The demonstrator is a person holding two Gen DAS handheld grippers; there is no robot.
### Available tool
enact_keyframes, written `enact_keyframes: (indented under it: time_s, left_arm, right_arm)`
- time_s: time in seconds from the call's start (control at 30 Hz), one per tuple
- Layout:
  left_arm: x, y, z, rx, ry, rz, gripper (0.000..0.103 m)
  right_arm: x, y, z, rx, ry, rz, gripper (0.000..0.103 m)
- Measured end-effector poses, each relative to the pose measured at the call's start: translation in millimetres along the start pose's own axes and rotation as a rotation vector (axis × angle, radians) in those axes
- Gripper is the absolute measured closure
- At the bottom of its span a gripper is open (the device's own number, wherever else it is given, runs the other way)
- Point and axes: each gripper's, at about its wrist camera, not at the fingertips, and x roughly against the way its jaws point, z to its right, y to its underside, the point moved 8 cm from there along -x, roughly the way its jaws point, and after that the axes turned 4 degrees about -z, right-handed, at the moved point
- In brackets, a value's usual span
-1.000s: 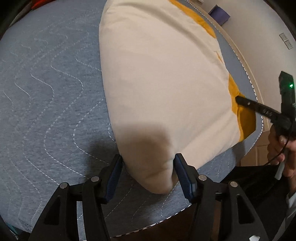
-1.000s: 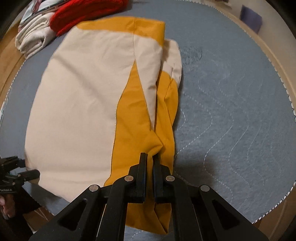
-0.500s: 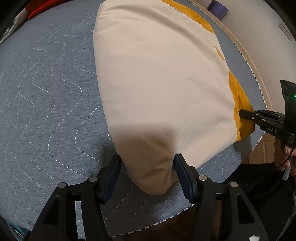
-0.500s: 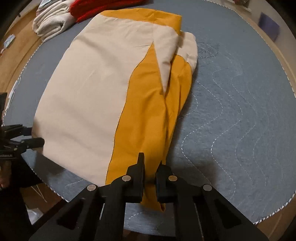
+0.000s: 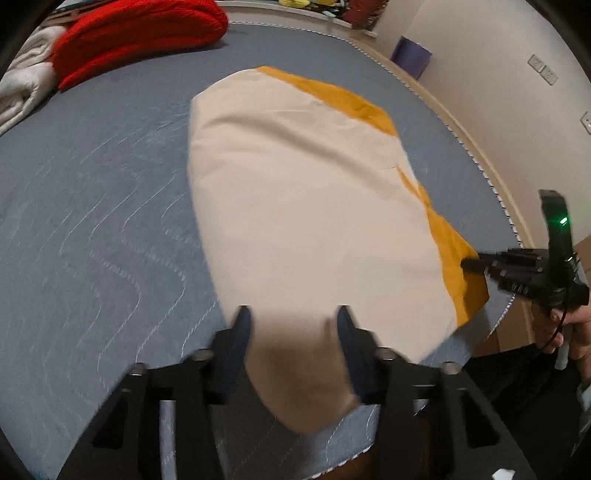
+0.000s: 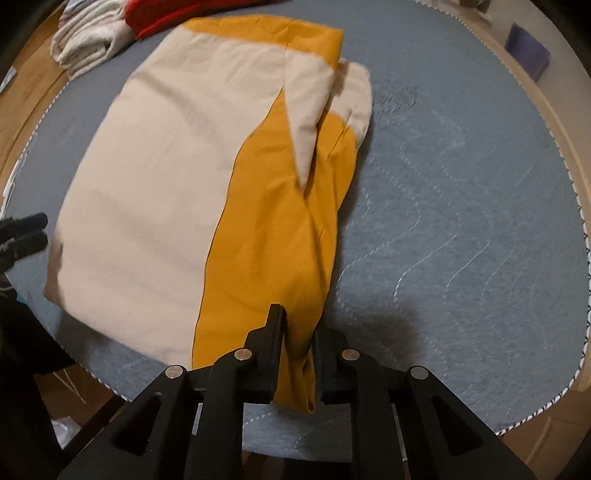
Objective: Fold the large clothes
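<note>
1. Your left gripper (image 5: pixel 291 328) stood with its jaws wide apart, and the near cream corner of the garment (image 5: pixel 295 206) lay between the two blue-padded fingers (image 5: pixel 238 339) without being pinched
2. Your right gripper (image 6: pixel 297 332) was narrowed onto the mustard-yellow edge of the garment (image 6: pixel 266 236), with a fold of that cloth hanging down between the jaws
3. The garment lay spread over the grey quilted mat (image 5: pixel 96 206) that covers the tabletop; it was mostly cream, with a mustard band along the side toward your right gripper, and its near end reached the mat's front edge
4. In the right wrist view a cream flap (image 6: pixel 310 110) was folded back over the yellow band near the far end, and the yellow part was bunched into long creases
5. At the far left of the mat a folded red knit (image 5: pixel 136 33) rested beside a bundle of white cloth (image 5: pixel 22 96), both apart from the garment
6. A purple object (image 5: pixel 410 57) stood against the wall (image 5: pixel 480 74) past the mat's far right rim, and wall plates (image 5: pixel 543 68) showed further right
7. Your right gripper's body carried a green light (image 5: pixel 563 220) in the left wrist view, and your hand (image 5: pixel 576 328) held its handle off the mat's right edge
8. The left wrist view was motion-blurred, so I could not tell the fine contact at the pads
</note>
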Motion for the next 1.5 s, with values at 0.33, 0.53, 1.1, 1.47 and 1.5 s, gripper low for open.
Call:
enact_keyframes:
  time_s: [0.33, 0.53, 1.1, 1.47, 1.5]
  left_arm:
    - [-34, -23, 2, -0.087, -0.02, -0.079, 0.084]
    - [-37, -43, -9, -0.052, -0.039, -0.034, 0.084]
    - [-68, -146, -29, -0.032, -0.072, 0.122, 0.082]
    - [-74, -180, -57, 0.047, -0.057, 0.174, 0.078]
    - [-68, -178, -61, 0.062, -0.064, 0.185, 0.078]
  right_arm:
    - [68, -91, 18, -0.189, -0.106, 0.378, 0.055]
    - [22, -149, 25, -0.291, -0.165, 0.318, 0.055]
    - [-16, -224, 45, -0.415, -0.174, 0.395, 0.1]
    - [-67, -229, 49, -0.373, 0.024, 0.231, 0.099]
    - [-68, -227, 51, -0.375, 0.032, 0.228, 0.098]
